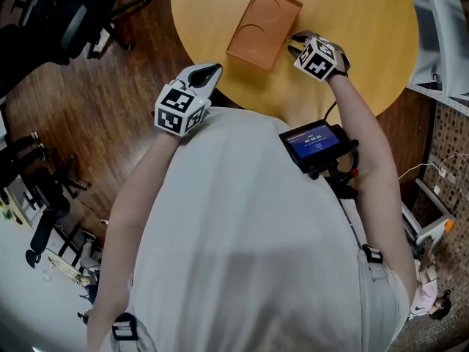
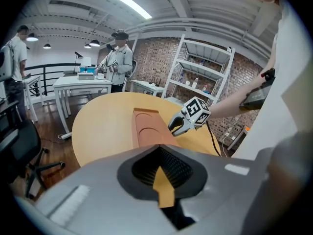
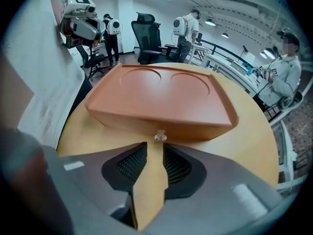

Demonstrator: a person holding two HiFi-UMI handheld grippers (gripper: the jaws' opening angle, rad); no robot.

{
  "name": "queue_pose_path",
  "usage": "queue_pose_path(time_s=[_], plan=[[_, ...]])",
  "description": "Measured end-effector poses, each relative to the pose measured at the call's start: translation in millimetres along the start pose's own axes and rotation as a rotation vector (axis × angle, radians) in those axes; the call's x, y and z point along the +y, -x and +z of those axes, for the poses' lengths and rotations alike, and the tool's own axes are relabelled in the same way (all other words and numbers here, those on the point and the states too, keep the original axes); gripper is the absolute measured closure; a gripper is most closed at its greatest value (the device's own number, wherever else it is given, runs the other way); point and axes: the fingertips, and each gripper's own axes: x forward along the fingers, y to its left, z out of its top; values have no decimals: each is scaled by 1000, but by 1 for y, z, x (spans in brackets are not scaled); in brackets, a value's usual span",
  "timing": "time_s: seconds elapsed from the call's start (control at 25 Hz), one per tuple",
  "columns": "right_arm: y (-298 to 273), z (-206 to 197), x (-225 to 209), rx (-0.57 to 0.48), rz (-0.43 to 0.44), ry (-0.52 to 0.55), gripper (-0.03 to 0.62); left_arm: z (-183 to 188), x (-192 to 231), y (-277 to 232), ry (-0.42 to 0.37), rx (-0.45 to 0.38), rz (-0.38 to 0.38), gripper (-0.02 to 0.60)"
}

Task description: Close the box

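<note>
Box: we are looking at the orange box [image 1: 262, 26], which is lying flat on the round bench [image 1: 352, 20], towards the edge nearest us. Its lid [image 3: 164, 89], with two round recesses, is sitting level on the body, so we are judging it to be down already.
Right claw [image 3: 154, 151]: it is standing open at the box's near face. The small clear knob [image 3: 159, 136] is sitting just past its tips, and nothing is pinching it.
Left claw [image 2: 161, 173]: we are holding it off the bench, by our chest and well apart from the box. Its jaws are standing slightly apart with nothing between them.
Step in hand: we are taking this as the let-go and check at the end of the closing.
Doing it well: we are aiming to draw the right claw straight back along its own line, with the jaws apart, so that no tip is catching the knob and lifting the lid. If a seam is showing, we are pressing flat on the lid's front edge, not tugging the knob.
Risk: the box is likely sliding easily on the smooth bench, so the left claw is worth bringing in to steady its far side.
</note>
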Motion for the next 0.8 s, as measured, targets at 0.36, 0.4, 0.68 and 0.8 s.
queue_pose_path(time_s=[0.36,0.4,0.68,0.8], plan=[[38,-25,-3,-130,-36,-274,561,25,-4,-41,-99,30,-141,581],[46,-20,-2,-192,-34,-325,576,28,-6,-45,-112,32,-160,581],[144,15,11,-609,-73,-536,594,44,-33,-63,-202,32,-273,581],[186,22,14,-770,-123,-582,594,50,-47,-71,-228,30,-310,581]])
